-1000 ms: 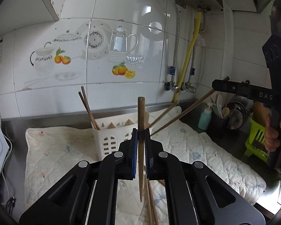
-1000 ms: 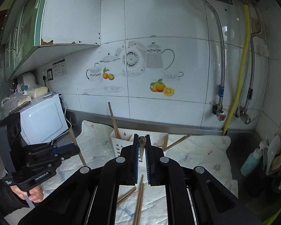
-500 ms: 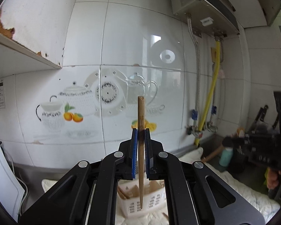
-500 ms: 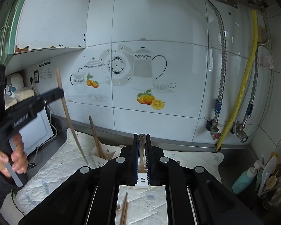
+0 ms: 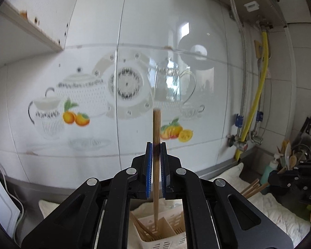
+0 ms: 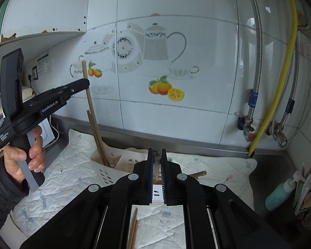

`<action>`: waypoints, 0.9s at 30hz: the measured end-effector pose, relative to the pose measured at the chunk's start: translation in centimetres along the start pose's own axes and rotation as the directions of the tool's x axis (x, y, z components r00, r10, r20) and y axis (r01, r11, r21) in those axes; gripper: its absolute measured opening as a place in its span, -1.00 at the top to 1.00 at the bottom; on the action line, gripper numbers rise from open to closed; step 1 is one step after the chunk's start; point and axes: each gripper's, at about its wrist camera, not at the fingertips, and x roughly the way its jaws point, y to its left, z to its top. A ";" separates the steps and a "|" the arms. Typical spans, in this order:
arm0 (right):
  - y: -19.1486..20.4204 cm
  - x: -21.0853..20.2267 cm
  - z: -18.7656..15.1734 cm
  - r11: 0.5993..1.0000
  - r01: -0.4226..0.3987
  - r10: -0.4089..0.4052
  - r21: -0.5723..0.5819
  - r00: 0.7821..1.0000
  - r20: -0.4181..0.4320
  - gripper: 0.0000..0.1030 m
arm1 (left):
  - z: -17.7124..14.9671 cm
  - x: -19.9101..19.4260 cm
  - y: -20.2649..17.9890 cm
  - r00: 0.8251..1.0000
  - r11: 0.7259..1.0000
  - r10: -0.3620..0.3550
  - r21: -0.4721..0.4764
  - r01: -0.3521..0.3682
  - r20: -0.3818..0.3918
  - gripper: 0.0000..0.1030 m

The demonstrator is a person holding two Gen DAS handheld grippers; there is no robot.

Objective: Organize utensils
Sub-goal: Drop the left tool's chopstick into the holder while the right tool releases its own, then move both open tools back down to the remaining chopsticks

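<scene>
My left gripper [image 5: 155,145] is shut on an upright wooden chopstick [image 5: 156,128]. Its lower tip reaches into a compartment of the white slotted utensil holder [image 5: 165,236], which holds other chopsticks. The left gripper [image 6: 87,83] also shows in the right wrist view, holding that chopstick [image 6: 88,95] over the holder [image 6: 118,161]. My right gripper [image 6: 156,151] is shut on a chopstick end [image 6: 156,155] seen end-on. Loose chopsticks [image 6: 133,228] lie on the quilted mat [image 6: 62,176] below it.
A tiled wall with teapot decals stands behind. A yellow hose [image 6: 280,72] and metal pipes run down the right. A teal soap bottle [image 6: 280,195] and a utensil crock [image 5: 290,159] stand at right. A white microwave [image 6: 45,128] is at left.
My left gripper has risen, turned the chopstick upright and brought its tip down into the holder. My right gripper has moved closer to the holder, still shut on its chopstick.
</scene>
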 end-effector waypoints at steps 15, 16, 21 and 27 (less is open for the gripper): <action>0.2 -1.3 -1.5 0.999 0.029 -0.029 0.027 0.999 0.026 0.69 | -0.9 -2.9 0.4 1.000 1.000 -0.022 -0.010 0.021 -0.018 0.51; 0.2 -1.9 -1.7 0.999 0.030 -0.031 0.031 0.999 0.033 0.68 | -1.0 -3.7 0.4 1.000 1.000 -0.023 -0.015 0.023 -0.017 0.50; 0.8 -4.8 -4.2 0.999 0.007 -0.010 0.053 0.999 0.051 0.64 | -2.8 -8.1 0.3 0.999 0.999 -0.028 -0.023 0.027 -0.028 0.31; 2.3 -7.3 -10.1 0.997 0.006 -0.008 0.075 1.000 0.027 0.59 | -7.4 -13.0 0.2 0.997 0.999 -0.039 -0.039 0.036 -0.070 -0.09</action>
